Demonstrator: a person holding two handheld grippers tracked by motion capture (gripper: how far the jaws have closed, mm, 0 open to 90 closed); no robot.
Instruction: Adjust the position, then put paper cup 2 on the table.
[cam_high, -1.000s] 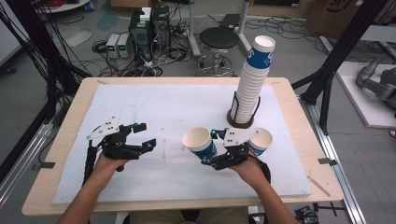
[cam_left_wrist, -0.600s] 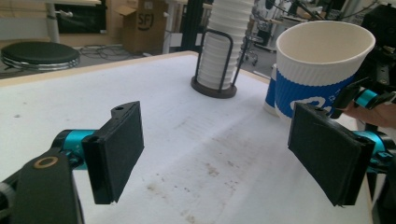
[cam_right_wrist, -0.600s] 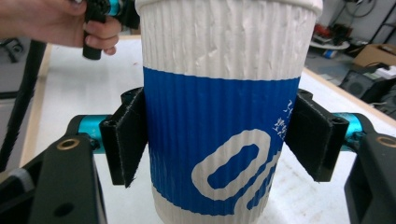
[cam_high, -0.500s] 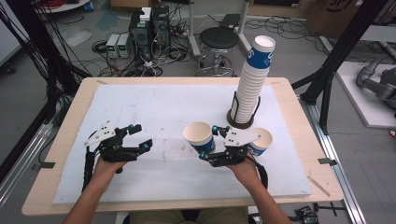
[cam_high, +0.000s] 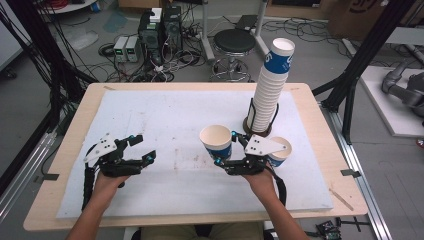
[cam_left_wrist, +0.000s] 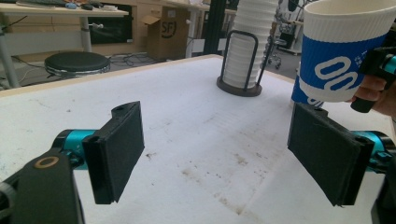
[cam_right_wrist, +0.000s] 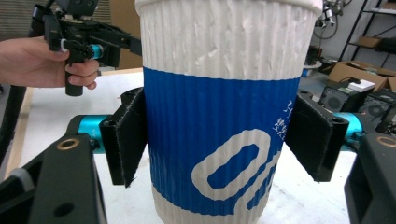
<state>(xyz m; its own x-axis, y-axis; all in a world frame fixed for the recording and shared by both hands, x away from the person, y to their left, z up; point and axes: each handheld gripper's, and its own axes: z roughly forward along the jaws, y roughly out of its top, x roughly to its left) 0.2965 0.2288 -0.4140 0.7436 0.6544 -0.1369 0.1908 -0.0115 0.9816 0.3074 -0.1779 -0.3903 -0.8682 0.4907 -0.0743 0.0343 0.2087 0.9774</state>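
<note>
A white paper cup with a blue band is upright between the pads of my right gripper, which is shut on it right of the table's middle. It seems to hang just above the white mat. Up close, the cup is pressed on both sides by the pads of the right gripper. My left gripper is at the near left, open, with nothing between its pads. From the left gripper, the held cup appears at the upper right.
A tall stack of cups stands in a black wire holder at the back right. Another cup sits on the mat just right of the right hand. A white mat covers the wooden table.
My left gripper has drifted a little toward the near-left and lower, still open. The right gripper keeps the cup in about the same place.
</note>
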